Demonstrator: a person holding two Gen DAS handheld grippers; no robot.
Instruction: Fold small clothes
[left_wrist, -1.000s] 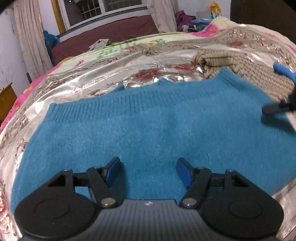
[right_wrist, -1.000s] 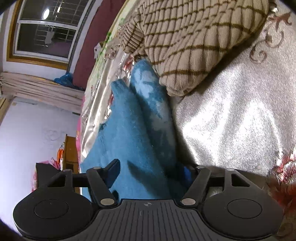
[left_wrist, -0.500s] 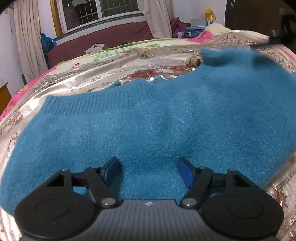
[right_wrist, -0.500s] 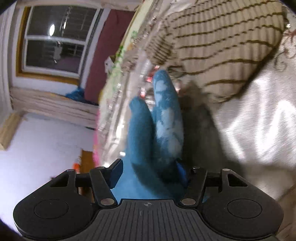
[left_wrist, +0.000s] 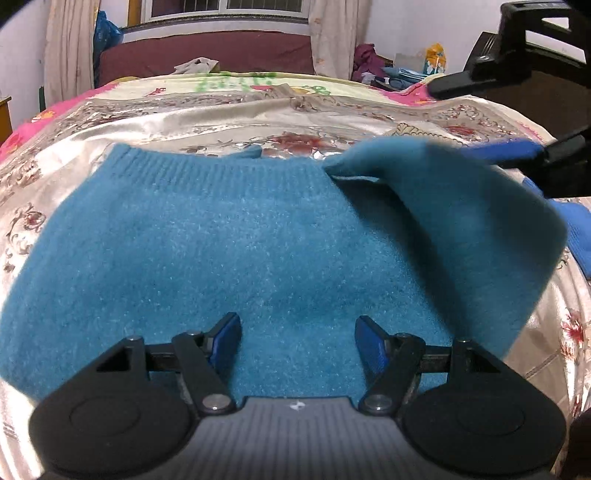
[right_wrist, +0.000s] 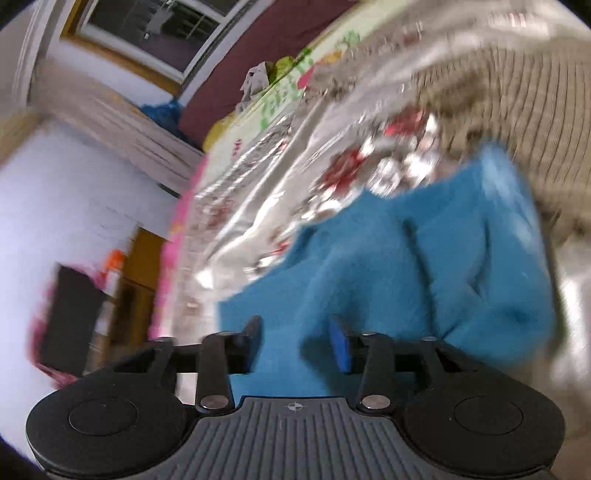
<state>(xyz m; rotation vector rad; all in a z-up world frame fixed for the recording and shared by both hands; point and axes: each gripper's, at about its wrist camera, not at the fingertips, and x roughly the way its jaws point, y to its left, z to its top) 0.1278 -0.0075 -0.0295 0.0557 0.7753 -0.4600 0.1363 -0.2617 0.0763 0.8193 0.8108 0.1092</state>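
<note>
A teal knit sweater (left_wrist: 229, 251) lies on the shiny flowered bedspread (left_wrist: 221, 118). My left gripper (left_wrist: 297, 341) is open, low over the sweater's near part, holding nothing. My right gripper (right_wrist: 295, 345) has its jaws closed part way on a fold of the sweater (right_wrist: 388, 266). In the left wrist view the right gripper (left_wrist: 532, 151) comes in from the right and holds the sweater's right side (left_wrist: 461, 206) lifted and turned over toward the middle. The right wrist view is blurred.
A beige striped knit garment (right_wrist: 517, 110) lies on the bedspread beyond the sweater's right side. A dark red headboard (left_wrist: 207, 55) and window stand at the far end. A bedside clutter of bottles and cloths (left_wrist: 406, 70) is at the far right.
My right gripper has lifted the sweater's right side and carried it up and leftward over the body. The left gripper has stayed open over the sweater, moving slightly forward.
</note>
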